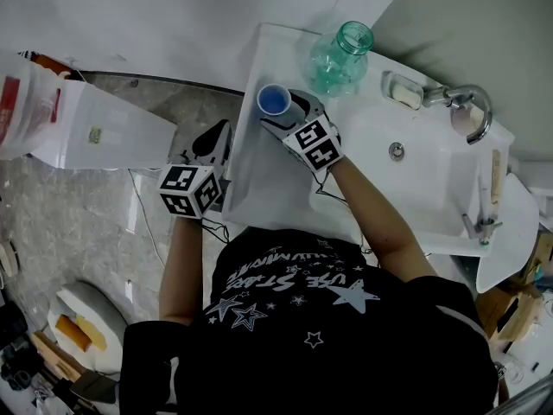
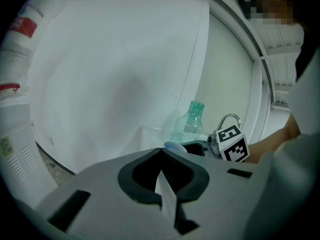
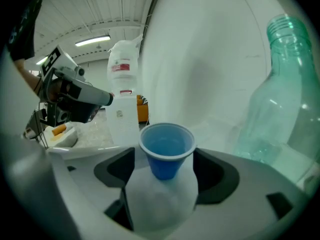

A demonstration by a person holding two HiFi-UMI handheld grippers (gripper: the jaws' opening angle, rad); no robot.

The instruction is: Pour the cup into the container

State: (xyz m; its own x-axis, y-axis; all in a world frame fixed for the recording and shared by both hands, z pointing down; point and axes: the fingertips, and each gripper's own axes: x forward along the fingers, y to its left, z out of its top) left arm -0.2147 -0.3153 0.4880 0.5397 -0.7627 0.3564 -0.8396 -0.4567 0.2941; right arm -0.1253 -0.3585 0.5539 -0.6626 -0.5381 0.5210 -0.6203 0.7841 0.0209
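White sink surface carries everything. Green clear bottle, cap off, stands upright at the 12 o'clock end of it in the head view.

Right tongs: spread, the cup between them with a gap on both sides, so the pads are not pressing on it. Left tongs: pressed together, nothing in them, hanging off the surface edge at 8 o'clock from the cup.

Blue cup stands upright on the surface, bottle at its 1 o'clock, near but not touching. We cannot tell how full it is.

We read the step as the grasp before the pour. How we'd do it well:
- centre the cup between the pads first, then close on the wall below the rim
- squeeze lightly; a thin cup likely buckles and slops
- keep it level during lift and carry to 1 o'clock
- the bottle mouth is narrow: put the cup lip right over it, tilt slowly
- the bottle looks light and tippy, so we bring the left tongs over to steady it
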